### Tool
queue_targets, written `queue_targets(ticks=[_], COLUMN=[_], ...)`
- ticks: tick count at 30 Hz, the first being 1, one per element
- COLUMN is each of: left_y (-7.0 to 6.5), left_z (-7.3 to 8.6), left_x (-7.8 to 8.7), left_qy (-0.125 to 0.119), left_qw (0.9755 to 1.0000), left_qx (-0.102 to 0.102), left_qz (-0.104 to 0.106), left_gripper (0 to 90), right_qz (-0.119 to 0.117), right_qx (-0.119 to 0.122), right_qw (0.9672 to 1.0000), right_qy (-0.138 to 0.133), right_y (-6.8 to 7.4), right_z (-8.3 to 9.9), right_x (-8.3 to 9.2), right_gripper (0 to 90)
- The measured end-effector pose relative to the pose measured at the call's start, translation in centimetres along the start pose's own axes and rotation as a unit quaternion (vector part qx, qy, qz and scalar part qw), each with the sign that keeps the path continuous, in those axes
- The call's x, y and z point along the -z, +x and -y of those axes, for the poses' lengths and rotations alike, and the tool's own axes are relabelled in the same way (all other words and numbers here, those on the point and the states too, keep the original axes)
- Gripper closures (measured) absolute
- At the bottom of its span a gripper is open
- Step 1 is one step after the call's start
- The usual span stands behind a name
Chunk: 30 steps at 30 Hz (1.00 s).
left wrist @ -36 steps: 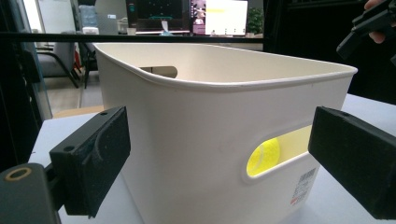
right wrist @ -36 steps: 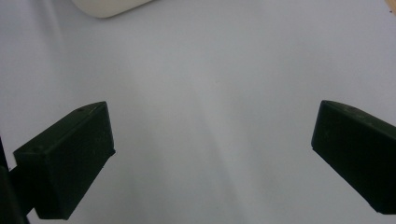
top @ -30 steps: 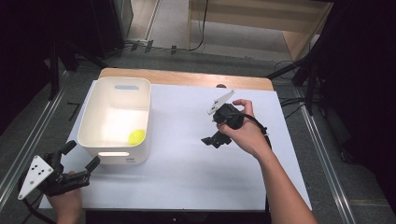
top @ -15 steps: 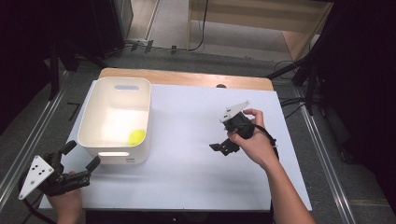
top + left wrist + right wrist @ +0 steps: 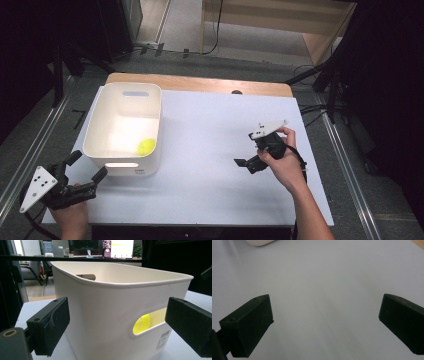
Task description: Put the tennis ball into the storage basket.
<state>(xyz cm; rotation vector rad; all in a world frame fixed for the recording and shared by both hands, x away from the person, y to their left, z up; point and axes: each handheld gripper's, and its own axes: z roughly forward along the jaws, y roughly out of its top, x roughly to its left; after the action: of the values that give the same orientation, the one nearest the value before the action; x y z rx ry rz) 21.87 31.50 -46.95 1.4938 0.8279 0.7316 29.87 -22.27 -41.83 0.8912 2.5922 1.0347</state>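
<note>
The bench carries a bin on its left half, set toward the far edge. Inside the bin, a ball lies on the bottom, in the near right corner, close to the near wall and its handle cut-out. The left gripper sits at the near left corner of the bench, just before the bin's near wall, jaws spread and facing it, not touching. The right gripper is over the right half of the bench, well apart from the bin, jaws spread above bare surface. A strip of bare bench lies behind the bin.
</note>
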Motion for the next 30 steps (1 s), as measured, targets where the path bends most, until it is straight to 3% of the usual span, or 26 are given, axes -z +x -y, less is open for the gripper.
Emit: queue_targets(ticks=[8, 14, 18, 30], left_y=[0.0, -0.1, -0.1, -0.1], left_z=[0.0, 0.0, 0.0, 0.0], left_x=[0.0, 0.0, 0.0, -0.1], left_qy=[0.000, 0.001, 0.002, 0.005], left_qw=[1.0000, 1.0000, 1.0000, 0.9999], left_qx=[-0.004, -0.004, -0.004, -0.009], left_qz=[0.001, 0.001, 0.000, 0.000], left_gripper=[5.8, 5.8, 5.8, 5.8], right_qz=[0.003, 0.012, 0.018, 0.033], right_qx=[-0.008, -0.027, -0.042, -0.050], right_qw=[0.9990, 0.9975, 0.9958, 0.9907], right_qy=[-0.044, -0.065, -0.079, -0.122], right_y=[0.0, -0.2, -0.3, -0.3], right_z=[2.0, 3.4, 4.5, 7.6], right_x=[0.9, 1.3, 1.5, 2.0], right_gripper=[0.0, 0.0, 0.0, 0.0])
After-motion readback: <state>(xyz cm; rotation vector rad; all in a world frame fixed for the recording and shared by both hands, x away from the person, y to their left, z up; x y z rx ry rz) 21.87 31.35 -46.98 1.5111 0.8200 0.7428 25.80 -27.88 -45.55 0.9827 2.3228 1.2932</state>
